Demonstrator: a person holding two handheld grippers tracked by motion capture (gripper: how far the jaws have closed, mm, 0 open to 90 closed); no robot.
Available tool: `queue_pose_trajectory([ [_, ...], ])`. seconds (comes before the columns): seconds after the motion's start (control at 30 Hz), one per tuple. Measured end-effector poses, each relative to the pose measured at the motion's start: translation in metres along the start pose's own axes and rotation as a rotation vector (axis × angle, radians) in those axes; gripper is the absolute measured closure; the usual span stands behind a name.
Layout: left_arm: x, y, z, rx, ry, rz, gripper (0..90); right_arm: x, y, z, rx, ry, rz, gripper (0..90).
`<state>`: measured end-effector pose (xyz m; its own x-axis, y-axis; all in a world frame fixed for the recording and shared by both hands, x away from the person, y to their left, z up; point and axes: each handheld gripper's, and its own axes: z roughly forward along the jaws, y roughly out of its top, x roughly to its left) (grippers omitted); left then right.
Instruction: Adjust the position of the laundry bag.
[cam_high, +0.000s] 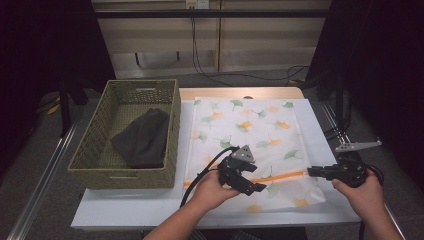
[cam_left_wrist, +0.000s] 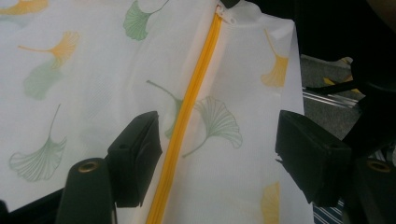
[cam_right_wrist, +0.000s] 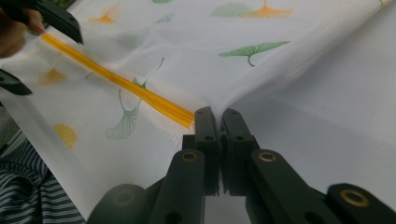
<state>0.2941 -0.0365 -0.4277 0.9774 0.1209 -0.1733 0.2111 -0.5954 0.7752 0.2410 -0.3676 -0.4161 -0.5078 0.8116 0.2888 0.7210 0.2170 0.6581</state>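
Observed flat on the white tabletop (cam_high: 150, 207): white mesh laundry bag printed with green and orange ginkgo leaves (cam_high: 250, 135), taken as landmark. Lay just right of the olive woven rectangular basket (cam_high: 100, 150), which contained a folded dark grey cloth (cam_high: 142, 140).

Noted orange zipper (cam_high: 280, 176) running across the bag's near end; seen lengthwise in the left gripper view (cam_left_wrist: 187, 112), with its white pull (cam_left_wrist: 225, 14) at the far end of the track.

Left gripper (cam_high: 245, 175), held in the left hand (cam_high: 212, 190), positioned over the bag's near-left part. Jaws spread apart, straddling the zipper line with mesh between them; pads not pressing on the fabric, so released.

Right gripper (cam_high: 312, 171), held in the right hand (cam_high: 365, 192), positioned at the bag's near-right edge. Jaws clenched together in the right gripper view (cam_right_wrist: 219, 116), pinching the bag's fabric at the end of the zipper; mesh drawn into taut folds radiating from the pinch point.

Striped fabric (cam_right_wrist: 28, 196) seen beyond the bag's near edge in the right gripper view.
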Motion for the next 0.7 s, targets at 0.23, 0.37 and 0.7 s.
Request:
queue_pose_trajectory([
  [0.23,0.002,0.003,0.015,-0.018,-0.033,-0.013,31.6,0.005,-0.001,-0.003,-0.017,0.031,0.005,87.5],
  [0.37,-0.001,0.007,0.025,-0.015,-0.069,-0.007,34.0,0.008,0.000,-0.001,-0.018,0.036,-0.009,87.5],
  [0.7,-0.005,0.010,0.046,-0.024,-0.086,-0.013,39.9,0.017,0.001,0.002,-0.016,0.060,-0.028,87.5],
])
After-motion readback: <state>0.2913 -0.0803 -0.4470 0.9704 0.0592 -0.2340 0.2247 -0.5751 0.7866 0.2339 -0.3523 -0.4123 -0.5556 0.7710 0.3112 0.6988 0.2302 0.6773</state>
